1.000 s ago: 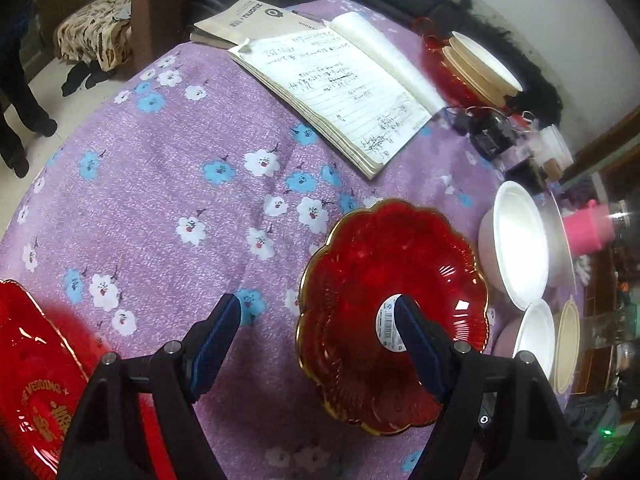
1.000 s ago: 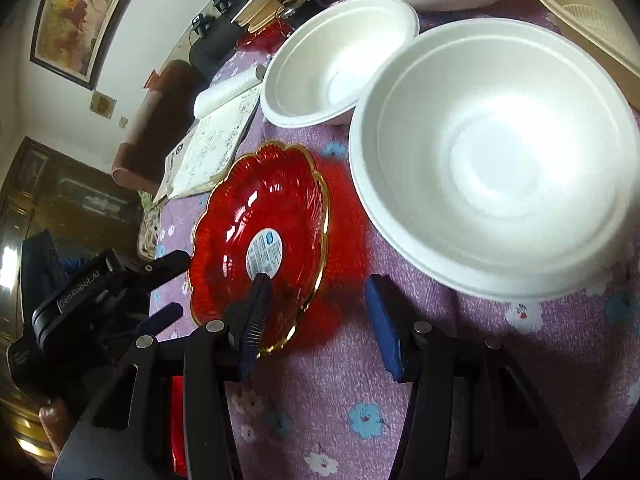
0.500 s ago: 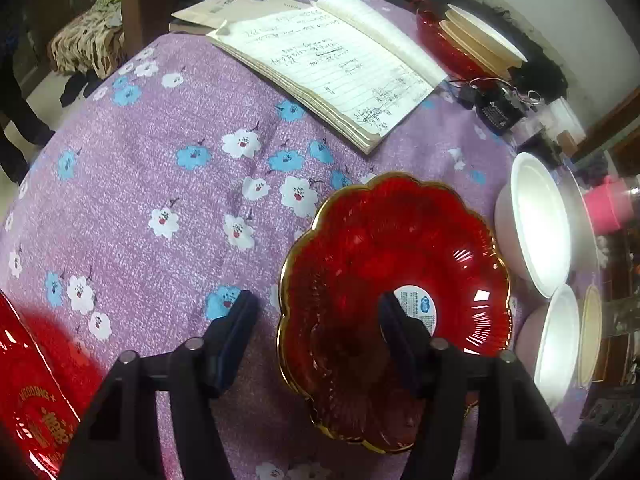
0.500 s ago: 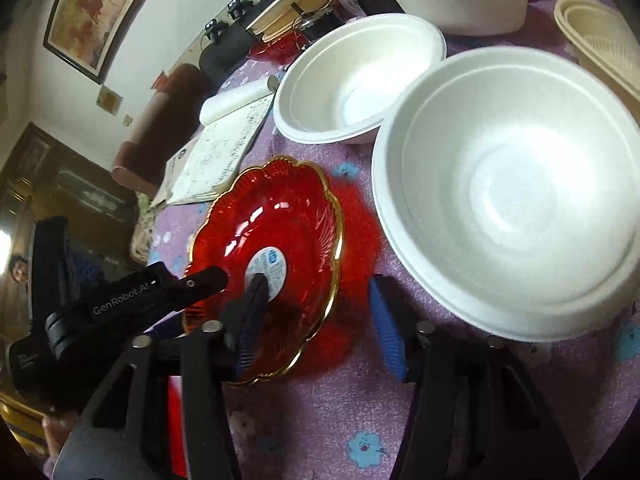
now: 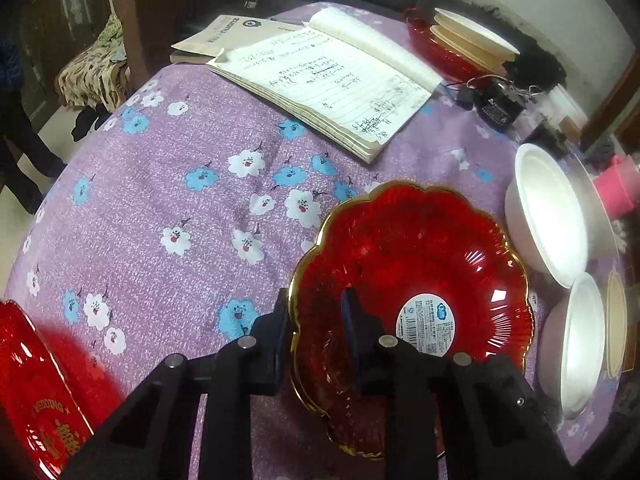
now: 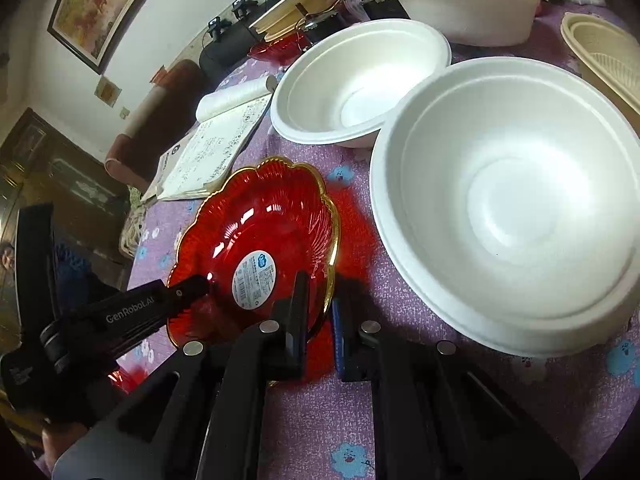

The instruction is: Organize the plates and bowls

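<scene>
The red scalloped plate (image 5: 416, 280) with a gold rim lies on the tabletop (image 5: 168, 208), just beside two white bowls (image 6: 516, 208) that stand separately, so the sorting looks barely begun: nothing near it is nested or stacked yet, though a stack of pale plates on a red dish (image 5: 468, 40) sits at the far edge. Both tools have just been closing on the plate's rim from opposite sides. The left tool (image 5: 316, 320) pinches the near-left edge, one finger inside the dish and one outside. The right tool (image 6: 320, 304) clamps the edge nearest the big bowl, its jaws nearly together. Both point steeply downward; lifting seems next.
</scene>
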The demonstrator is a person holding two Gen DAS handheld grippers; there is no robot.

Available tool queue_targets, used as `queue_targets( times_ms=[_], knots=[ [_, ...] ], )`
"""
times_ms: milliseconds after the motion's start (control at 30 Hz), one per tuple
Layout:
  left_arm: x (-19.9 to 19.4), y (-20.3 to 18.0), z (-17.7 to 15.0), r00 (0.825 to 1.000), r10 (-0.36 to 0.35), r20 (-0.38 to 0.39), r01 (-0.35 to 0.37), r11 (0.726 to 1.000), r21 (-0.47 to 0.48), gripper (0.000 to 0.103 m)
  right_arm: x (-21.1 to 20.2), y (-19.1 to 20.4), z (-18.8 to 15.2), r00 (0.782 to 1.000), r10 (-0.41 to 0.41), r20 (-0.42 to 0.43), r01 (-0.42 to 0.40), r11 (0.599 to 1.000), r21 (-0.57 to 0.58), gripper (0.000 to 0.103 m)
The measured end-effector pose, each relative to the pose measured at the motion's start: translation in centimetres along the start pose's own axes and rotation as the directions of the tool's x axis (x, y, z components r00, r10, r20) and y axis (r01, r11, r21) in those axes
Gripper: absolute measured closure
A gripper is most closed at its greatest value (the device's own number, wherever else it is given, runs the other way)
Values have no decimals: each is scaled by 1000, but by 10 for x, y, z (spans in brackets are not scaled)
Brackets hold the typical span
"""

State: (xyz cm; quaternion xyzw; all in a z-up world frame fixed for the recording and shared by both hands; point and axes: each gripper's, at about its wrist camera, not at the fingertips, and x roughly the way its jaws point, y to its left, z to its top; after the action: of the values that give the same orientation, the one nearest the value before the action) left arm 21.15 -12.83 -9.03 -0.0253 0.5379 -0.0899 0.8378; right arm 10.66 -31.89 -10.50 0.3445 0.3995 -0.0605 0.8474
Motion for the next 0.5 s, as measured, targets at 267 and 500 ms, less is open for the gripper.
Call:
queue_targets(
  times_ms=[267,500],
  knots=[
    [-36,4,-8,997,29,78,-30,1000,6,81,-18,13,-6,999,26,45,-23,998,-63,93],
    [-105,34,-26,973,82,214,-84,996,3,81,-54,53,-29,987,120,104,-102,981,-162,93]
  ],
)
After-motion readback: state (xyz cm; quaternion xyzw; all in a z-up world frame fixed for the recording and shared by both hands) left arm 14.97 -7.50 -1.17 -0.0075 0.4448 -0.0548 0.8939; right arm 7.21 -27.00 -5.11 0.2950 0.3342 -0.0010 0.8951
